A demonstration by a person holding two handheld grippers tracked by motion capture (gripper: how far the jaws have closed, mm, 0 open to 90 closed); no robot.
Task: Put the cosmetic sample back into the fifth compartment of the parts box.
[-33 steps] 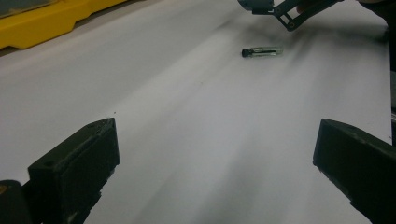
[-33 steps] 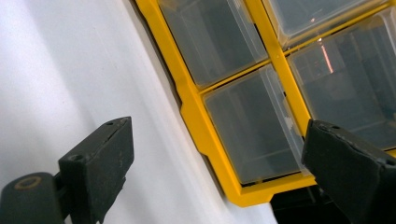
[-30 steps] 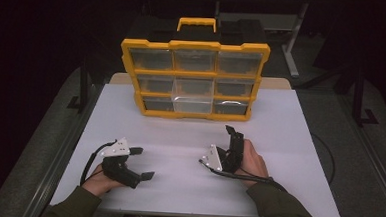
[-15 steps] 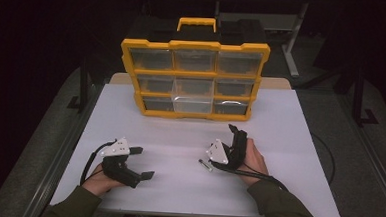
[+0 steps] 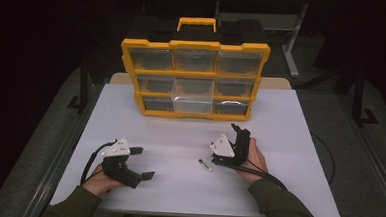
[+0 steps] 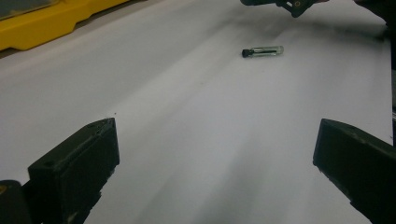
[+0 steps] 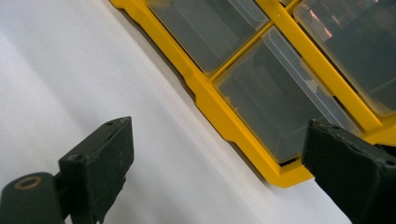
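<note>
So I've got a tiny vial (image 5: 205, 164) lying flat on the white table (image 5: 289, 143), nearer the front edge than the back, just beside my right gripper (image 5: 238, 132). Its long axis runs diagonally, black cap toward the back-left corner. Both claws are spread wide with nothing in them; the left gripper (image 5: 141, 162) sits near the front-left corner. Yellow organizer (image 5: 195, 78) stands at the back edge.

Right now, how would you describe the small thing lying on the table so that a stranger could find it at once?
Start at the yellow drawer organizer standing at the far side of the white table. Come toward the person, to the right tongs; just left of that hand lies a small clear vial with a black cap. It is the one loose item on the bare tabletop.
</note>
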